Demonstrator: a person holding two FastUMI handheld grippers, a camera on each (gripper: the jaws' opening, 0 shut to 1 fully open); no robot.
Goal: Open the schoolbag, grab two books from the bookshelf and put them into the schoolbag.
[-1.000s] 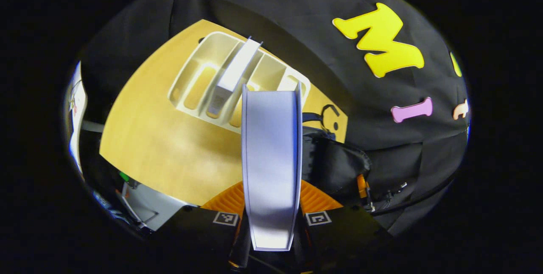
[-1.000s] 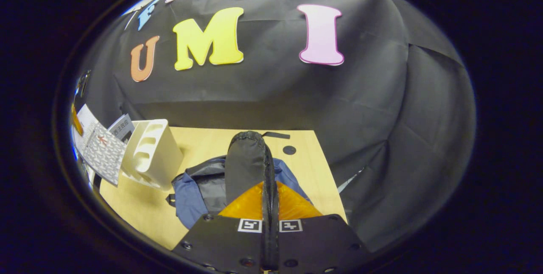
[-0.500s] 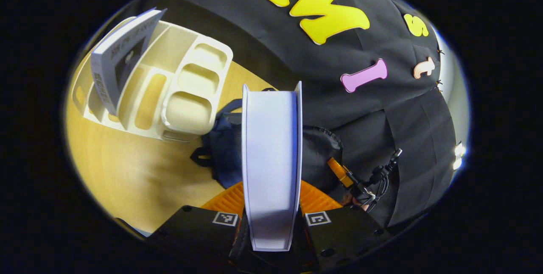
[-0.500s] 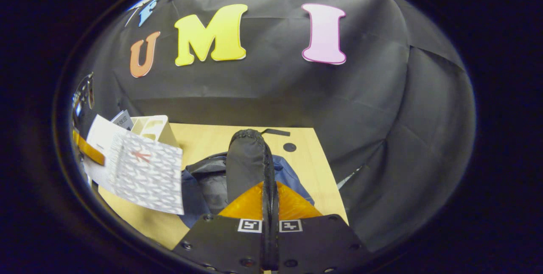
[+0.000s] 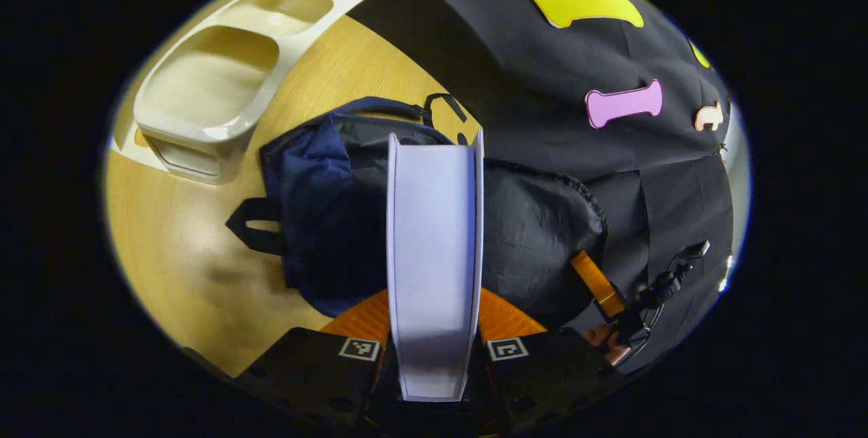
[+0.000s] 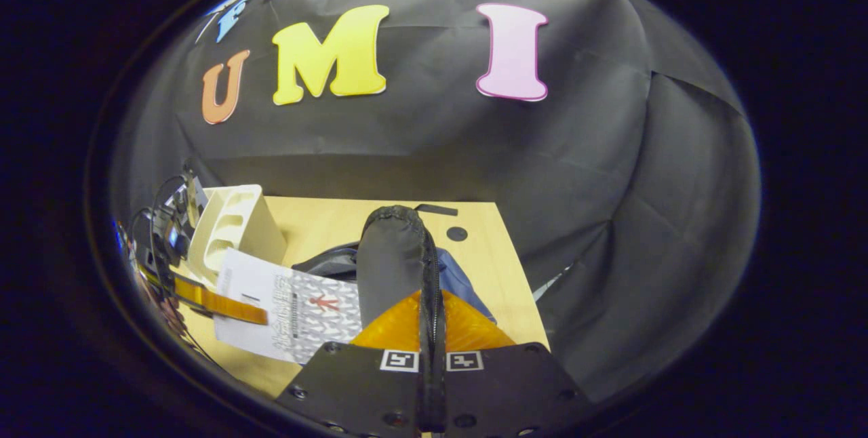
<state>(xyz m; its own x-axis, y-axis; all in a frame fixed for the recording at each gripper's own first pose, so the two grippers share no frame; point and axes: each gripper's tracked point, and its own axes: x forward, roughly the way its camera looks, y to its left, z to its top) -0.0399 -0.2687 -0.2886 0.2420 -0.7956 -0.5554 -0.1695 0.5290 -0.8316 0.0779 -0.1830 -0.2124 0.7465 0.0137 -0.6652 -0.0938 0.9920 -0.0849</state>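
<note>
Left claw (image 5: pixel 434 329): closed on a book (image 5: pixel 434 255), one finger pressing each cover; also seen in the right gripper view (image 6: pixel 203 297), at the left.
Book: in the left gripper view it is seen edge-on, pages toward the camera, long axis running straight out from the claw; its far end sits over the schoolbag (image 5: pixel 325 221). In the right gripper view its patterned cover (image 6: pixel 298 312) faces up and toward the camera, tilted, long axis running from the left claw toward the bag, just beside the bag's raised flap.
Right claw (image 6: pixel 431 329): closed on the zipper edge of the bag's black flap (image 6: pixel 393 268), holding the flap upright; in the left gripper view it shows at the lower right (image 5: pixel 614 309) with a hand behind it.
Schoolbag: dark blue with black lining, lying on the desk (image 5: pixel 190 268), its mouth held apart; a strap loop (image 5: pixel 254 234) points toward the left of the left gripper view.
Bookshelf (image 5: pixel 224 78): cream plastic, divided into compartments, standing on the desk just beside the bag; whether it holds another book cannot be told.
Desk: light wood, backed by the black cloth wall.
</note>
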